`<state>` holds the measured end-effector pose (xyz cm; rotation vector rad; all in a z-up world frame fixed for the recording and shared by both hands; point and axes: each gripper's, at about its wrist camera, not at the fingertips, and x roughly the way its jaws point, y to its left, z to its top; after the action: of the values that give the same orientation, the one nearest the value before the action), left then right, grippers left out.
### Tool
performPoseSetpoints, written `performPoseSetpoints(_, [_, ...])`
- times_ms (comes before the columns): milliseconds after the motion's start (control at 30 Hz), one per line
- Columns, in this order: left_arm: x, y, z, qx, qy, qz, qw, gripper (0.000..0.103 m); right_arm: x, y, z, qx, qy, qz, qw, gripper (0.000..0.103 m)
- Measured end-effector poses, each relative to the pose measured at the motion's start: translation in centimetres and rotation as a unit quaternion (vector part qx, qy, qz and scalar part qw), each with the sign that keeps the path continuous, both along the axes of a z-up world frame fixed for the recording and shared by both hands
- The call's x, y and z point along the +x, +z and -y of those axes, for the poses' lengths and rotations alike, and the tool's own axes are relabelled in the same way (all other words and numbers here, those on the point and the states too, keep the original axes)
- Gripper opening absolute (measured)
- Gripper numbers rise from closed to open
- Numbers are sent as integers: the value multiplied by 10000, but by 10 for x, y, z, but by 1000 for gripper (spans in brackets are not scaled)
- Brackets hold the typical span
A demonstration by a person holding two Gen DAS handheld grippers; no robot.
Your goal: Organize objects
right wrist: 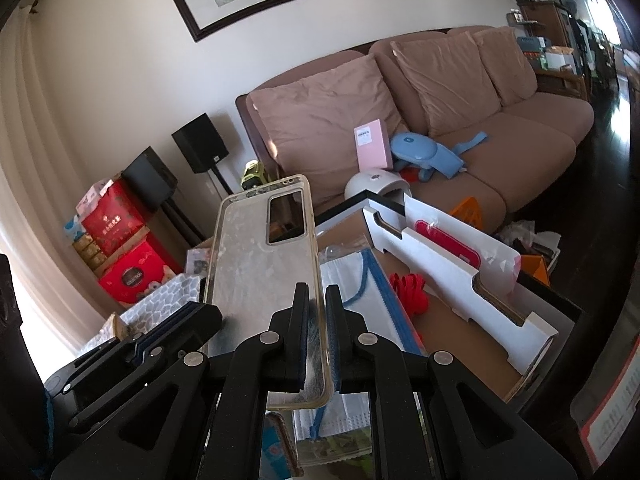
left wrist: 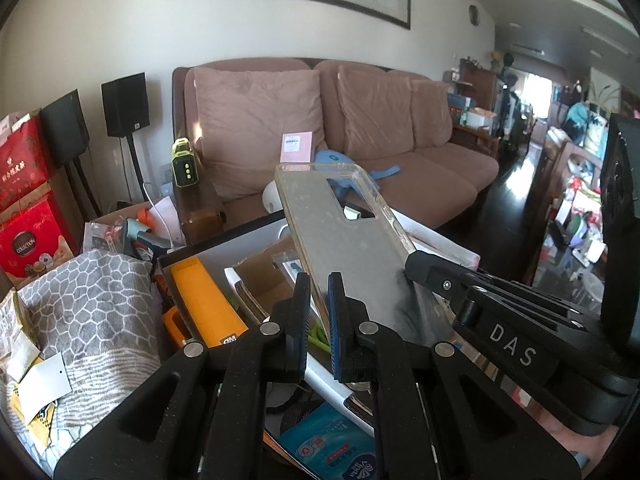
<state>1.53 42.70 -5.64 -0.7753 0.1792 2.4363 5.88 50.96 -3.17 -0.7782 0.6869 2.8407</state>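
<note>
Both the left gripper (left wrist: 319, 300) and right gripper (right wrist: 317, 312) have jaws clamped on the clear phone case (left wrist: 344, 240), steadying it above the cluttered box (right wrist: 460, 320) for placement

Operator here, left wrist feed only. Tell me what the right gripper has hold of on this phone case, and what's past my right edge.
Observer: The right gripper is shut on the long edge of the clear phone case, near its bottom corner, opposite the edge that the left gripper pinches.
Operator: Give me what lies under that side.
Observer: A white face mask with a blue loop in the open cardboard box, directly below the case.
Operator: Name anything beside it.
Observer: A red bundle of cord beside the mask, and a long white cardboard insert holding something red leaning along the box's far side.
</note>
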Motion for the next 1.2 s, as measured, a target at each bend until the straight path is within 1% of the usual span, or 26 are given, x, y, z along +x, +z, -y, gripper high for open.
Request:
performPoseSetpoints(467, [-5, -8, -1, 11, -19, 172, 9998, 8, -1, -4, -4, -89, -9, 147, 9999, 9])
performPoseSetpoints(867, [-8, -19, -2, -28, -4, 344, 9994, 8, -6, -12, -7, -127, 9, 385, 9992, 10])
performPoseSetpoints(1200, [-8, -22, -4, -58, 2, 404, 9992, 8, -8, -15, -8, -176, -3, 430, 9989, 10])
